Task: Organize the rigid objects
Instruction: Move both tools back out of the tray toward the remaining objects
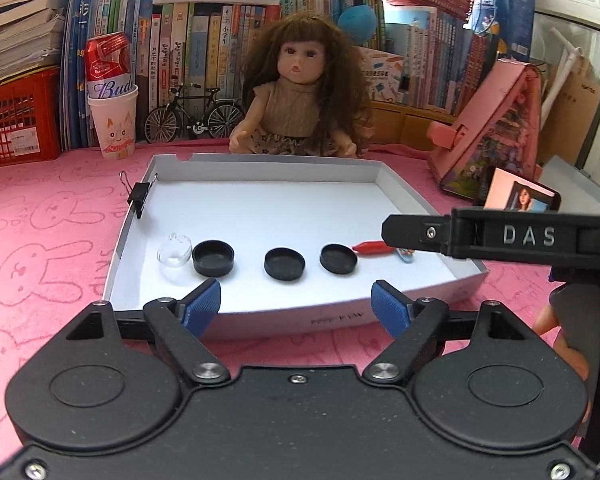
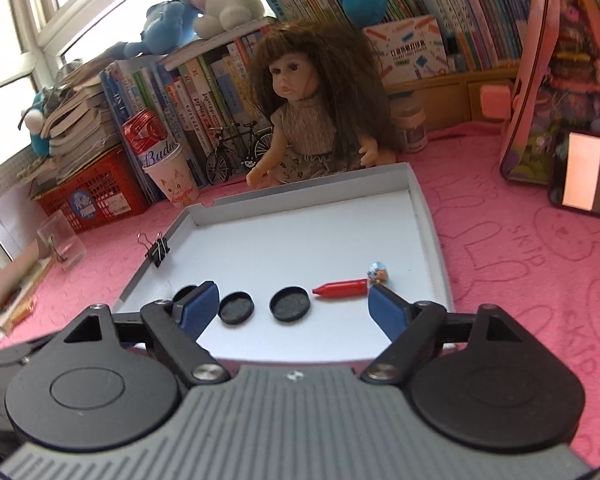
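A shallow white box lid lies on the pink cloth. Inside it, near the front, three black round caps stand in a row, with a clear glass ball at the left and a red crayon-shaped piece with a small figure head at the right. Two caps show clearly in the right wrist view. My left gripper is open and empty at the lid's front edge. My right gripper is open over the caps, empty; its body reaches in from the right.
A black binder clip grips the lid's left wall. A doll sits behind the lid. A paper cup with a can, a model bicycle, a red crate, books, a pink toy box and a phone surround it.
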`<state>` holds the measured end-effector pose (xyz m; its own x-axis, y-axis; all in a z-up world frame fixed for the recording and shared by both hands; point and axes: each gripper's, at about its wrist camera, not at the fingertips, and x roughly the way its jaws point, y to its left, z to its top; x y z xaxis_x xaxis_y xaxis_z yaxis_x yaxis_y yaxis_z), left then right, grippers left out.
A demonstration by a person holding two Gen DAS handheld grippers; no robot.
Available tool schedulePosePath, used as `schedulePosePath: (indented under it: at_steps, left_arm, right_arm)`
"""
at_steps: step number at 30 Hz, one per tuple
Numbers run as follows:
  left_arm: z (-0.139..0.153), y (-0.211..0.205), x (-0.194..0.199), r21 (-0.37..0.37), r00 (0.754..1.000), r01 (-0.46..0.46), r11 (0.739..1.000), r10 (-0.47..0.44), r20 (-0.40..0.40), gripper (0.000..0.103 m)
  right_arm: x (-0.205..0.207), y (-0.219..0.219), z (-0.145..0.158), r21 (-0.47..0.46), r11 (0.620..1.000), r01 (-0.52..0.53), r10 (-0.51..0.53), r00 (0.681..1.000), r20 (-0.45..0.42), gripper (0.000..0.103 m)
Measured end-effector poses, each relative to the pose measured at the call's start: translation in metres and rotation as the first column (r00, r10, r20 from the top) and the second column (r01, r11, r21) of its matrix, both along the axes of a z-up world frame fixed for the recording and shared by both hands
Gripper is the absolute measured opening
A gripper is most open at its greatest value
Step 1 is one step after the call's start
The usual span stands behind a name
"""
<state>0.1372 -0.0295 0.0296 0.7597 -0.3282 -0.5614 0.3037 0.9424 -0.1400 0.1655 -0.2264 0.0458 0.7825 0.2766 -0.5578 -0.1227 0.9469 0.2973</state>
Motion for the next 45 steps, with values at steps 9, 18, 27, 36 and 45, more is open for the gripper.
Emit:
schedulePosePath:
  at_steps: [9, 18, 27, 36, 45]
  left_arm:
    - [0.002, 0.002, -0.036, 0.022, 0.998, 0.046, 0.999, -0.047, 0.045, 0.082]
    - [-0.001, 0.007, -0.067, 0.038, 0.994, 0.082, 0.996, -0.085, 0.075, 0.084]
    - [-0.012, 0.018, -0.087, 0.039, 0.993, 0.08, 0.996, -0.083, 0.082, 0.084]
    - [-0.027, 0.031, -0.105, 0.031, 0.994, 0.069, 0.997, -0.071, 0.086, 0.085]
    - [-0.042, 0.038, -0.117, 0.025, 0.995, 0.055, 0.998, -0.057, 0.087, 0.086]
  right_arm:
    - [-0.032, 0.002, 0.001, -0.112, 0.993, -0.024, 0.032, 0.997, 0.071, 0.096]
    - [-0.059, 0.005, -0.002, -0.186, 0.981, -0.049, 0.073, 0.99, 0.121, 0.103]
    - [-0.084, 0.008, -0.015, -0.244, 0.967, -0.067, 0.1, 0.987, 0.123, 0.103]
    - [-0.108, 0.011, -0.029, -0.287, 0.955, -0.077, 0.117, 0.985, 0.127, 0.103]
    - [-0.118, 0.012, -0.038, -0.307, 0.949, -0.063, 0.11, 0.985, 0.136, 0.103]
